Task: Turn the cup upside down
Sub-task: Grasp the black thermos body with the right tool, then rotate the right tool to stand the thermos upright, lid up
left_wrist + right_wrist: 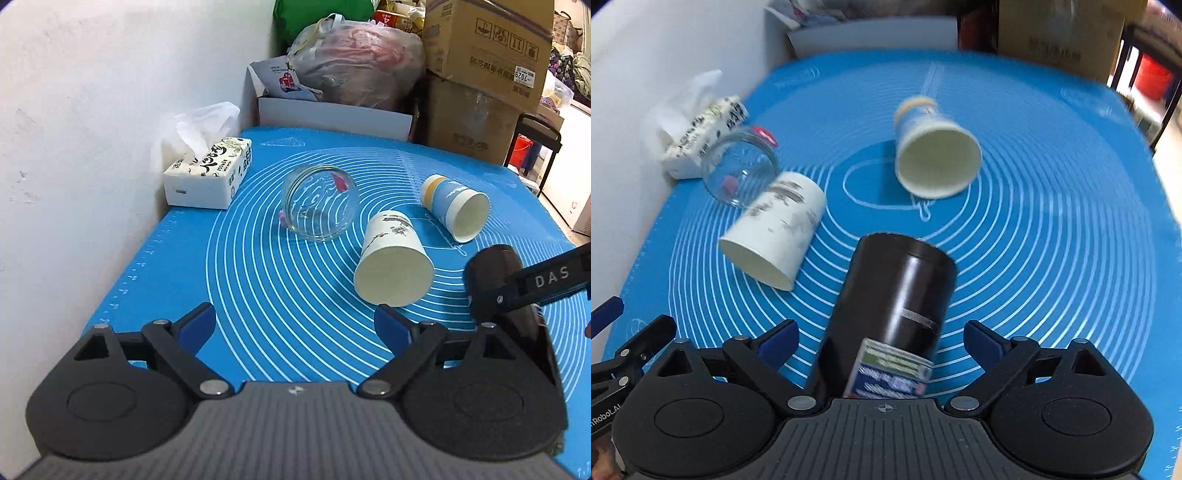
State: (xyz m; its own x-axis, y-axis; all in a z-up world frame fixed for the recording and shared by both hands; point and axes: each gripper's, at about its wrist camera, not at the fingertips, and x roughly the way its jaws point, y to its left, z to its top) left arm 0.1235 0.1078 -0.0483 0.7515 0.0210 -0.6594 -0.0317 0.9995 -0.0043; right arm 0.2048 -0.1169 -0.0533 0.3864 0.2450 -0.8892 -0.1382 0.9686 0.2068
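Several cups lie on their sides on the blue mat. A black cup with a label lies between my right gripper's open fingers, not touched by either; it also shows at the right of the left wrist view. A white paper cup lies just ahead of my open, empty left gripper. A blue and white paper cup lies farther back. A clear glass cup lies on its side near the tissue box.
A tissue box stands against the white wall at the mat's left. Cardboard boxes, a white box and a plastic bag crowd the far edge. The right view is motion-blurred.
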